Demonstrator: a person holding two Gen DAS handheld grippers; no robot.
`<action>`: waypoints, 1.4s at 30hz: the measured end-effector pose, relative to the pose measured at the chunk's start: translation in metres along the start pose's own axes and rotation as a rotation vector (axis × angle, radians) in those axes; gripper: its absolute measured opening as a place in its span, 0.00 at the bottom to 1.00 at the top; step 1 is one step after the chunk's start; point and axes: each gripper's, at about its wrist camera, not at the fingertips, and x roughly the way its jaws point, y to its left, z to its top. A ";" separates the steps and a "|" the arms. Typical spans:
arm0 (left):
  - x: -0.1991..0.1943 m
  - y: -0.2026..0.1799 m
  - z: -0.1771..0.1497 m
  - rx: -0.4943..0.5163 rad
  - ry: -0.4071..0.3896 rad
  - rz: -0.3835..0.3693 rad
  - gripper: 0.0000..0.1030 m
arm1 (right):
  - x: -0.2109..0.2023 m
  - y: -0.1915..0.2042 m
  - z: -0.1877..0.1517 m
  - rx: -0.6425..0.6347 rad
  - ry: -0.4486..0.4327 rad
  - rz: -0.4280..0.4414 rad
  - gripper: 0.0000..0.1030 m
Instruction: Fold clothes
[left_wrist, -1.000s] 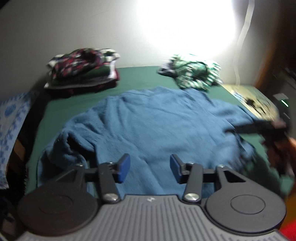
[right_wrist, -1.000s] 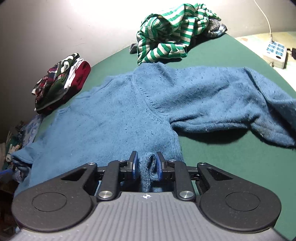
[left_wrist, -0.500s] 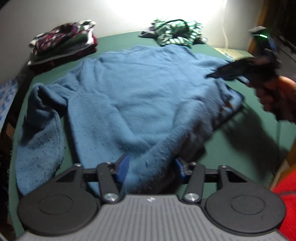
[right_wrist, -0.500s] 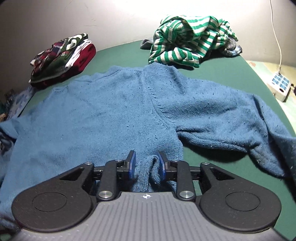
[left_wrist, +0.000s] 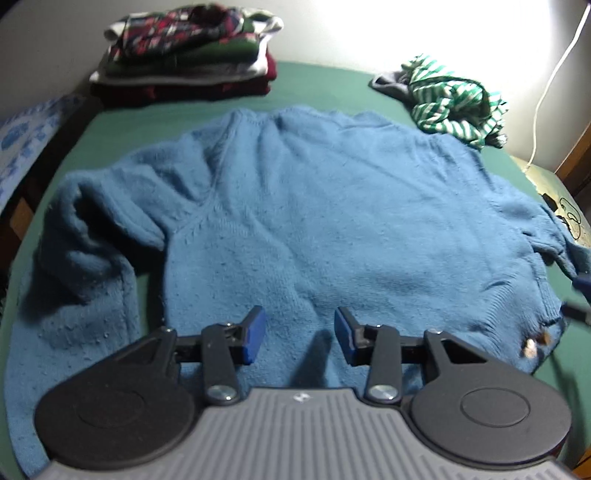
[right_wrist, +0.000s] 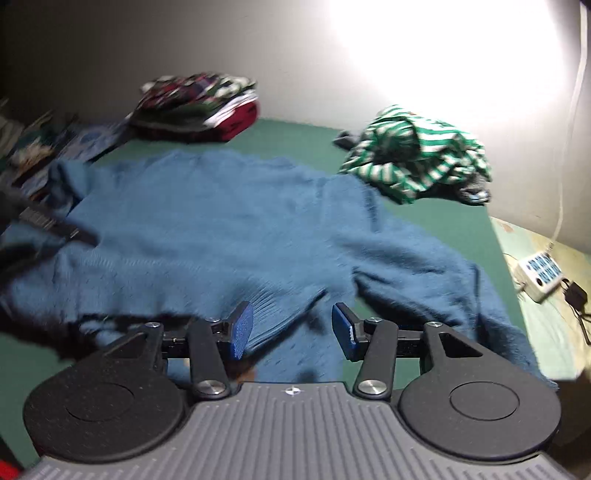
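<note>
Only the right wrist view shows the white power strip. The blue knitted wool sweater lies spread on the green table cover. The left gripper is closing, the right gripper opening (ribbed hem between, pads unpressed).

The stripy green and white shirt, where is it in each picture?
Left wrist view: the striped shirt lies crumpled upper right, past the blue sweater.
Right wrist view: upper right of middle, again beyond the sweater.
Shared landmark: the folded pile at upper left.
</note>
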 end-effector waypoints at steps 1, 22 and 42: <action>-0.008 -0.001 0.000 0.001 -0.016 0.000 0.42 | 0.004 0.003 0.000 0.004 0.017 0.014 0.49; -0.094 0.011 -0.122 -0.277 -0.007 -0.095 0.58 | 0.042 0.013 0.003 0.052 0.154 0.059 0.26; -0.103 0.030 -0.070 -0.369 -0.204 -0.051 0.06 | 0.024 -0.023 -0.013 0.320 0.080 0.172 0.10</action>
